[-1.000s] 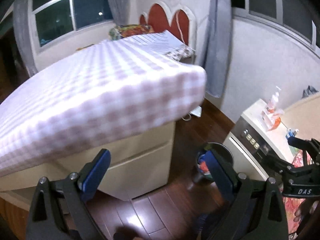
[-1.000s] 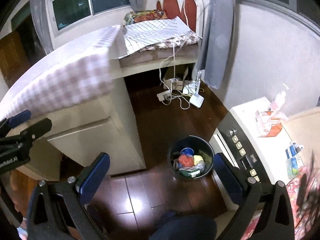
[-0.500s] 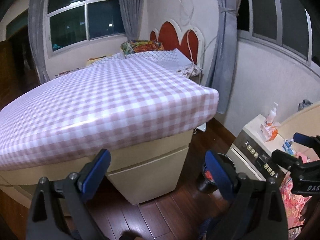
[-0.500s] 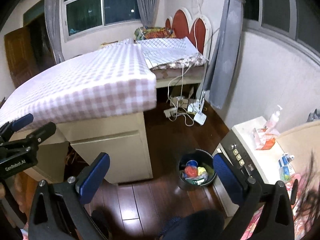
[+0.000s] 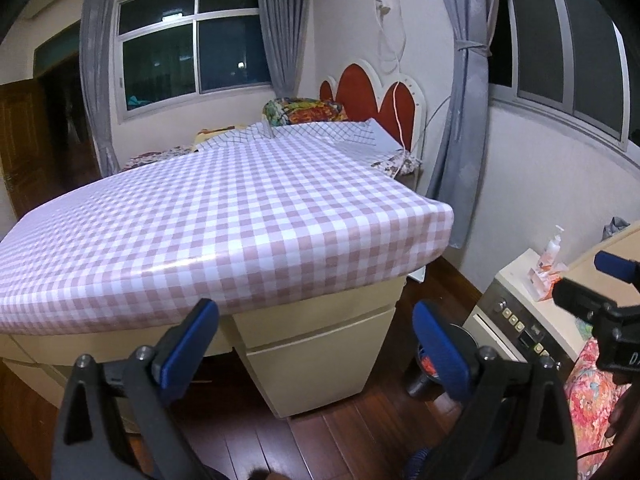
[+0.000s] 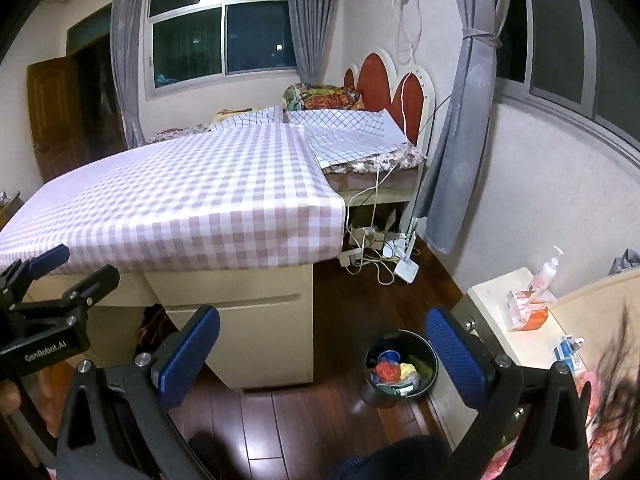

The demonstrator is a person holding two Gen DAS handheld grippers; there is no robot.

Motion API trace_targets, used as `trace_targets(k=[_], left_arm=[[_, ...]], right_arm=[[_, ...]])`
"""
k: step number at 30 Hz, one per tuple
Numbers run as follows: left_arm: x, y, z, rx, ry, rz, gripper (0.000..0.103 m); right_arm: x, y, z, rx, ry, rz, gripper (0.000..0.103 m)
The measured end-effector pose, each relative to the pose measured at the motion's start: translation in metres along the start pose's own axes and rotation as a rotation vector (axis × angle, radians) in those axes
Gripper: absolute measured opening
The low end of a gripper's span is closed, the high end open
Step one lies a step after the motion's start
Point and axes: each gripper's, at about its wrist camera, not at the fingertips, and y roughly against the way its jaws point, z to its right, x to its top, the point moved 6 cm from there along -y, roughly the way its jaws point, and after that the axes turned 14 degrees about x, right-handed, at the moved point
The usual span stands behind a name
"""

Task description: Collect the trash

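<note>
A black round trash bin [image 6: 376, 394] stands on the wooden floor between the cream cabinet [image 6: 256, 332] and a low appliance, with several colourful scraps [image 6: 390, 368] inside. My right gripper [image 6: 322, 354] hangs open and empty above the floor, and the bin shows just inside its right finger. In the left wrist view my left gripper [image 5: 316, 340] is also open and empty, and its right finger hides most of the bin [image 5: 416, 386]. The table with the pink checked cloth [image 5: 224, 216] lies ahead of both. No loose trash shows on it.
A bed with a red headboard [image 6: 384, 80] stands behind the table. Cables and a power strip [image 6: 376, 248] lie on the floor by the curtain. A cream-topped appliance [image 6: 496, 292] at the right carries a pump bottle [image 6: 546, 272] and a tissue pack [image 6: 524, 310].
Both cameras have tilted up and pulled back from the bin. The table top and windows now fill the views, and the bin sits lower. Both grippers stay open.
</note>
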Motion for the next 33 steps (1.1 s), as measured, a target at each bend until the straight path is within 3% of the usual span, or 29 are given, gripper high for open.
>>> trace_targets(k=[5,33], left_arm=[[0.004,0.006,-0.004,0.016,0.014,0.022,0.103],[0.015,0.015,0.0,0.017,-0.02,0.062,0.103]], right_arm=[[0.005,0.004,0.003,-0.002,-0.006,0.024,0.103],[0.007,0.001,0.009,-0.002,-0.009,0.02,0.103]])
